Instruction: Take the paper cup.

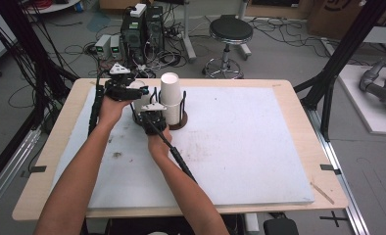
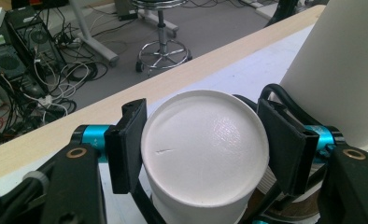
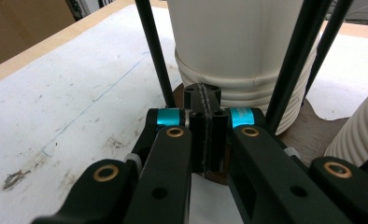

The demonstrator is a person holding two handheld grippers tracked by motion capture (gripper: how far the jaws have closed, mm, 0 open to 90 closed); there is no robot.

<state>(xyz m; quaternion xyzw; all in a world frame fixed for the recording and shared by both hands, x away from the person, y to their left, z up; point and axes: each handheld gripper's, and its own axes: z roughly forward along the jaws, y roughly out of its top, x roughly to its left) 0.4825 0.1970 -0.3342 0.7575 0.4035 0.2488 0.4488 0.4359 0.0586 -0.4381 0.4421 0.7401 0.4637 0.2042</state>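
Upper left of the high view, on the white table mat (image 1: 240, 147):

- Left gripper (image 2: 203, 149): pads clamped on an upturned white paper cup (image 2: 204, 149).
- Right gripper (image 3: 209, 135): jaws pinched on the brown base (image 3: 313, 130) of a black wire cup holder (image 3: 152, 46).
- Taller white cup stack (image 1: 171, 98): upright in the holder.

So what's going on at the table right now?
A person is working a cup holder with a gripper in each hand. The left gripper is shut on the top white paper cup of an upside-down stack in the black wire rack with a round brown base, its pads pressing both sides. The right gripper is shut, its tips pinching the edge of that brown base. A second, taller stack of white paper cups stands in the rack beside it.
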